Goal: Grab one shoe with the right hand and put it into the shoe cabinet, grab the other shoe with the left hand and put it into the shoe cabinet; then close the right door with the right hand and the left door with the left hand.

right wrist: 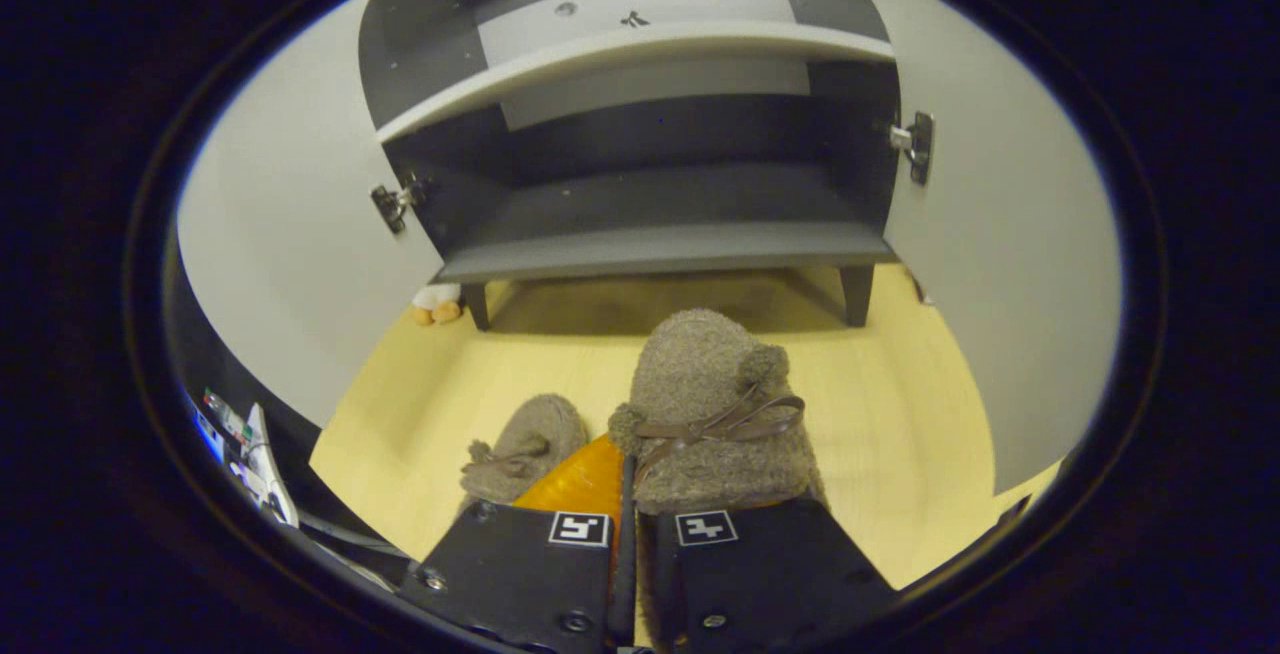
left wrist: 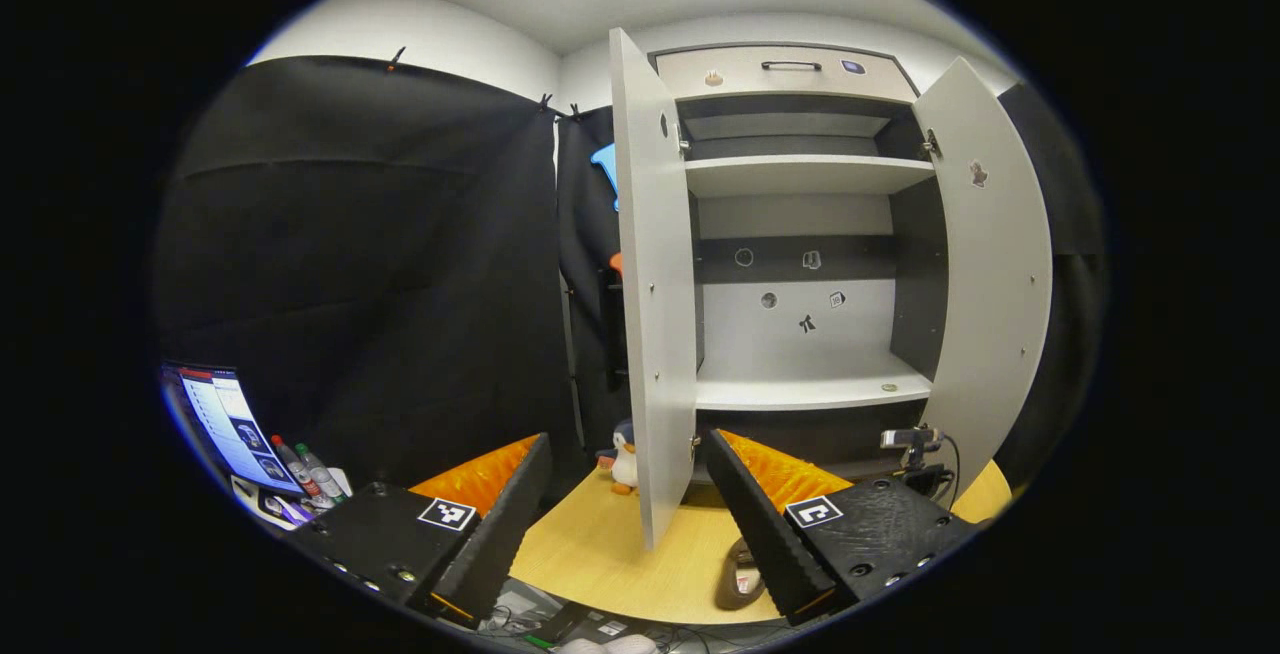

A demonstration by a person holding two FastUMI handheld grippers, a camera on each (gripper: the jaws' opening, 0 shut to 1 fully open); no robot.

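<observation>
Right tool: fingers nearly together, pinching the heel edge of a fuzzy slipper; soft, light, likely floppy, so the rim is the handhold. Second slipper just beside it on the wooden floor. Left tool: wide open, empty. Beyond: shoe cabinet, both doors open.

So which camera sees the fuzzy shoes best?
The right gripper view: both shoes sit close, on the floor before the cabinet. The left gripper view catches just a brownish edge by its right finger, too little to identify.
</observation>
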